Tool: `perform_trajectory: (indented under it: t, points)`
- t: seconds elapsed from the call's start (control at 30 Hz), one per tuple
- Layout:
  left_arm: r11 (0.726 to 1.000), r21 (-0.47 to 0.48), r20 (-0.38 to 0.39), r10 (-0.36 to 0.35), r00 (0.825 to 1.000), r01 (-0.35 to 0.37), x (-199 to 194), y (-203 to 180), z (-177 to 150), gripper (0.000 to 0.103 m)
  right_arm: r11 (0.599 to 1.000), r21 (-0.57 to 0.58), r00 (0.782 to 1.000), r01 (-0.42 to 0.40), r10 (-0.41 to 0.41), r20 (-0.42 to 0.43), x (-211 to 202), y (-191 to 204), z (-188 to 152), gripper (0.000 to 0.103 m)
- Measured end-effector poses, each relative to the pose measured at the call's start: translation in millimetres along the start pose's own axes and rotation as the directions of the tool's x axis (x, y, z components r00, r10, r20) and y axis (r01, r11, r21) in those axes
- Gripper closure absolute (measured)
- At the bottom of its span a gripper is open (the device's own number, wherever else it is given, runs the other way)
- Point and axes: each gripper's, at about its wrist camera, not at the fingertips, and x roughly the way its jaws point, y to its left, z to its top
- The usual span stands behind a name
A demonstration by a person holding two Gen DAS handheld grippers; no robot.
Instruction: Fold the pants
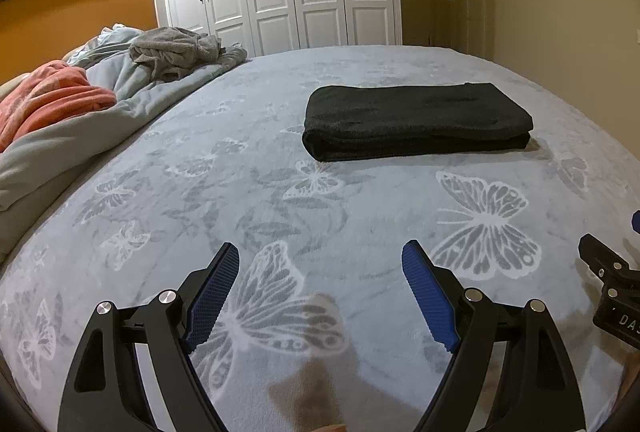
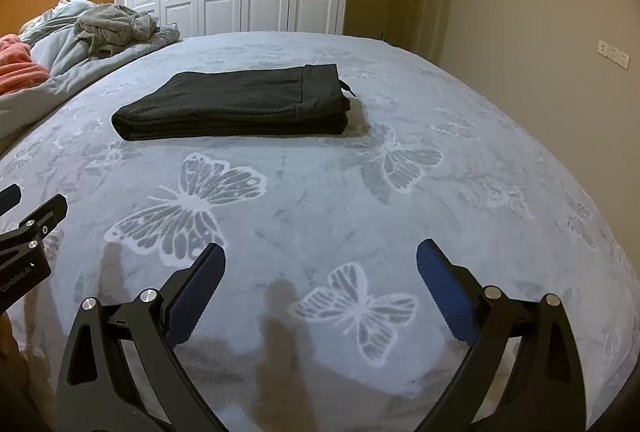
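While the black pants [image 1: 418, 120] lie folded in a flat rectangle on the butterfly blanket [image 1: 280, 104], both grippers hang above the cloth well short of them. The left gripper [image 1: 320, 290] gapes wide and holds nothing (blue pads bare); the right gripper [image 2: 320, 292] does likewise. A heap of bedding [image 1: 100, 88] sits at the left.

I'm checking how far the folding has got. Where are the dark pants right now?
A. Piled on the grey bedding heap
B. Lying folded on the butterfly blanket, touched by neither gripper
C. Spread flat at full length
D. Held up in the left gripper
B: the dark pants lie as a folded stack on the butterfly blanket, while the left gripper and right gripper are both open and empty, well short of them.
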Motion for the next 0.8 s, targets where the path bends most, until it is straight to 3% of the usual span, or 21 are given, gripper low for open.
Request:
perform_trajectory:
  t: [0.8]
  points:
    - [1.0, -0.004, 0.014, -0.003, 1.0, 0.003, -3.5, -0.5, 0.6, 0.022, 1.0, 0.001, 1.0, 0.003, -0.003, -0.004, -0.6, 0.6, -0.5, 0.009]
